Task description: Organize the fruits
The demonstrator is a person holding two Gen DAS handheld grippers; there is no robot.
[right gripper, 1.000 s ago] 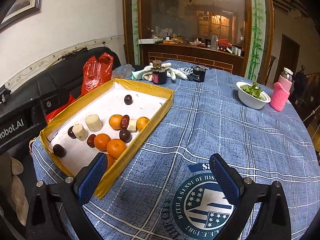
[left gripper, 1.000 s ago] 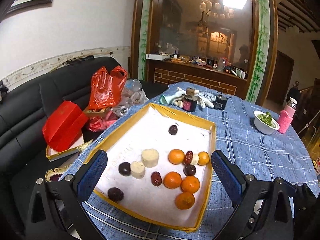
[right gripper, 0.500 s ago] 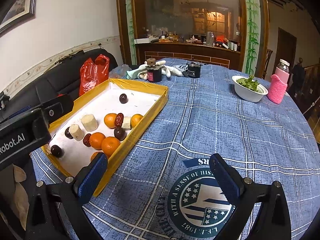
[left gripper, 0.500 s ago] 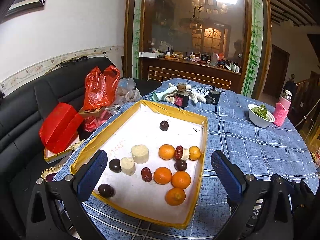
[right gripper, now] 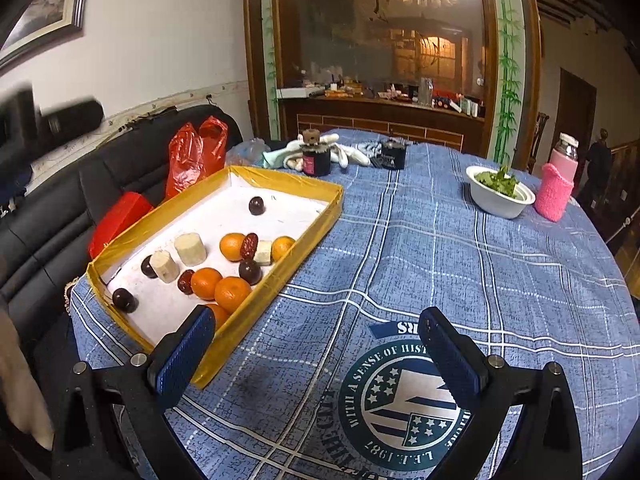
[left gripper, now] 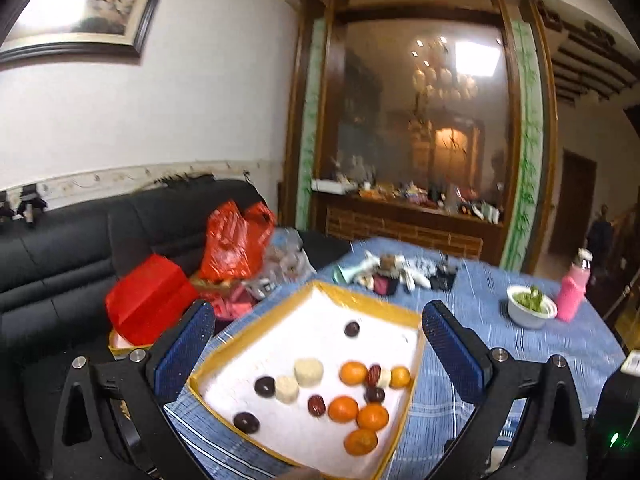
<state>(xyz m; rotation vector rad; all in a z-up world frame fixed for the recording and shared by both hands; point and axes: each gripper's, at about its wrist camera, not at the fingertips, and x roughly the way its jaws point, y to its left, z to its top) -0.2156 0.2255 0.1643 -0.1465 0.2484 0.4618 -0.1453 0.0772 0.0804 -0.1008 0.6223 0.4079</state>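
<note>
A yellow-rimmed tray (left gripper: 372, 306) with a white floor lies on the blue checked tablecloth; it also shows in the right wrist view (right gripper: 280, 184). In it lie several oranges (left gripper: 343, 409), dark plums (left gripper: 264, 386), red dates (left gripper: 316, 405) and pale cylindrical pieces (left gripper: 308, 372). My left gripper (left gripper: 316, 354) is open and empty, held high above the tray's near end. My right gripper (right gripper: 318, 350) is open and empty above the tablecloth, just right of the tray's near corner. The oranges (right gripper: 233, 293) cluster along the tray's right wall.
A white bowl of greens (right gripper: 500, 194) and a pink bottle (right gripper: 558, 178) stand at the table's far right. A dark jar (right gripper: 316, 158), white gloves and a black object sit beyond the tray. Red bags (left gripper: 236, 240) lie on the black sofa at left.
The left gripper has risen and tilted up, so the tray sits lower in its view. The right gripper has drawn back a little from the tray. Both stay open.
</note>
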